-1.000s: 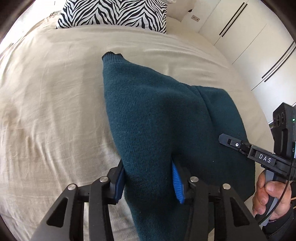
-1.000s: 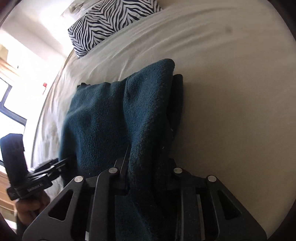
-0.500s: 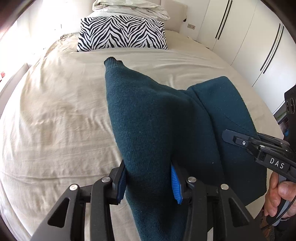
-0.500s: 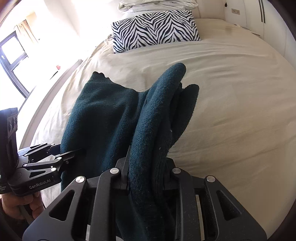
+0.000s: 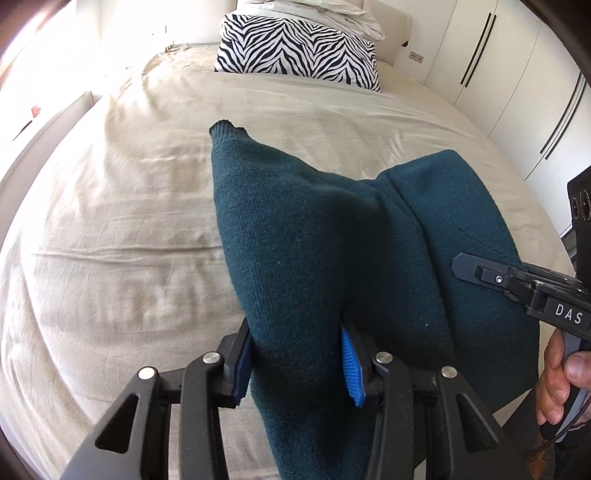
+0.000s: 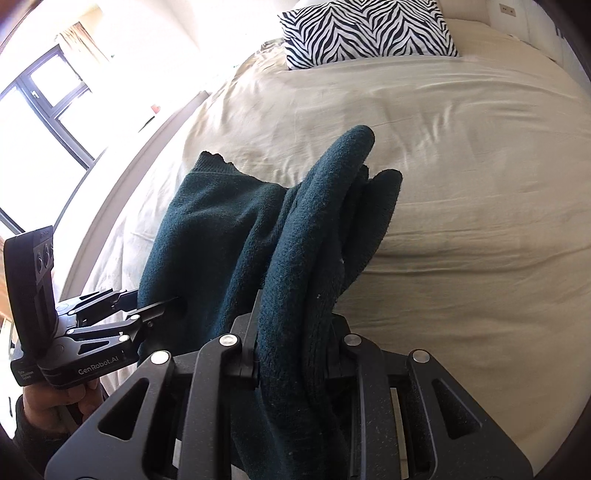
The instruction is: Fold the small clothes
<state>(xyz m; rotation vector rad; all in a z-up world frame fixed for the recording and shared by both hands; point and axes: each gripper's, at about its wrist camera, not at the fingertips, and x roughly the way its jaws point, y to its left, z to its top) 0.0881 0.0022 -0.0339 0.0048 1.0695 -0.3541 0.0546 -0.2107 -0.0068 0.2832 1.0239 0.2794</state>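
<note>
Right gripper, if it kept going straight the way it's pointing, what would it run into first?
The right gripper is shut on the dark teal knitted sweater, which bunches ahead of it. Beyond that, probably the beige bedsheet, well short of the zebra-striped pillow; depth is unclear.

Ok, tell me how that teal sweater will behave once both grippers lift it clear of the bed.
The teal sweater is probably floppy: it sags between the left gripper and right gripper. The thick knit bunched in the right jaws suggests moderate weight. Its fuzzy surface likely resists slipping.
</note>
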